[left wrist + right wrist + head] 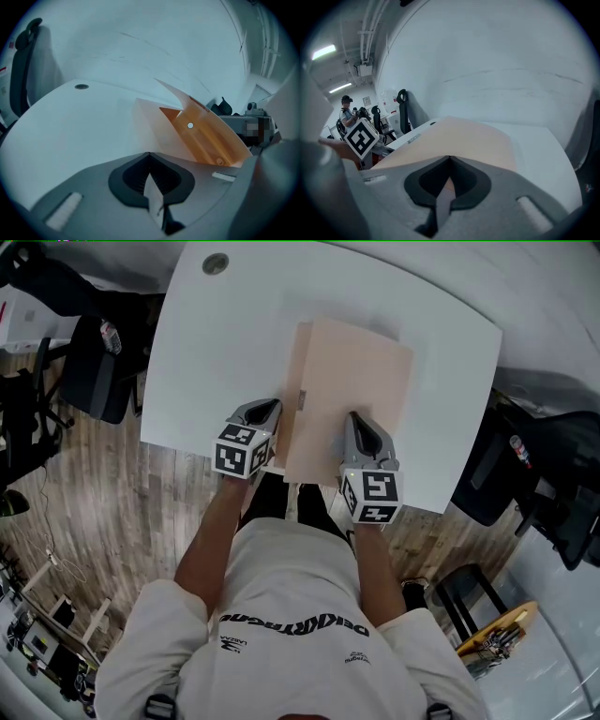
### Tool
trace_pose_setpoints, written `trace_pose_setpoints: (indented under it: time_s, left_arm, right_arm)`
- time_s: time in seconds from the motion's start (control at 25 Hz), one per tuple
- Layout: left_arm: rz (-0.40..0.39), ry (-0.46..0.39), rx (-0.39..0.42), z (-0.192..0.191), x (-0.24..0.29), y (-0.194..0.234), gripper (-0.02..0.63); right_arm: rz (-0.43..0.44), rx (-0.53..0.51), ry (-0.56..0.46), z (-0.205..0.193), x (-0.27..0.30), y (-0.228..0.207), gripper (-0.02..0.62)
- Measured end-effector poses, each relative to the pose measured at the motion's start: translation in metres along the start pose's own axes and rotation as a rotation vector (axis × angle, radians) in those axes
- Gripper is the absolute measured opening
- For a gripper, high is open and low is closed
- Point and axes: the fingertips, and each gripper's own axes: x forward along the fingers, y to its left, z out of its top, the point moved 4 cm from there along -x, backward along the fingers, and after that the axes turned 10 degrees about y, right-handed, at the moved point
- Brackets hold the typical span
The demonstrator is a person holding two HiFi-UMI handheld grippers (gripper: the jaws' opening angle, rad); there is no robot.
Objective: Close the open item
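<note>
A pale peach folder [352, 390] lies on the white table [220, 352], its top cover [461, 138] raised a little at the near edge. In the left gripper view the cover stands up at the right and the orange inside [201, 136] shows beneath it. My right gripper [357, 420] [449, 159] is shut on the near edge of the cover, a thin peach sheet running between its jaws. At the folder's left edge my left gripper [274, 409] [149, 153] is shut, with a thin pale sheet of the folder pinched in its jaws.
A round cable grommet [215, 263] sits at the table's far left corner. Black office chairs stand to the left [94, 371] and right [502, 474] of the table. The person's legs are against the near table edge. Wood floor surrounds it.
</note>
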Motion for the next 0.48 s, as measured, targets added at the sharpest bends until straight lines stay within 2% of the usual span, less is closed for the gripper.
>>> trace_pose_setpoints:
  time_s: [0.2, 0.48]
  left_arm:
    - [-0.04, 0.014, -0.005, 0.001, -0.001, 0.001, 0.002]
    - [-0.058, 0.02, -0.005, 0.0, 0.001, 0.001, 0.002]
  right_arm:
    - [-0.001, -0.026, 0.027, 0.0, 0.006, 0.005, 0.0]
    - [0.014, -0.038, 0.047, -0.001, 0.014, 0.012, 0.0]
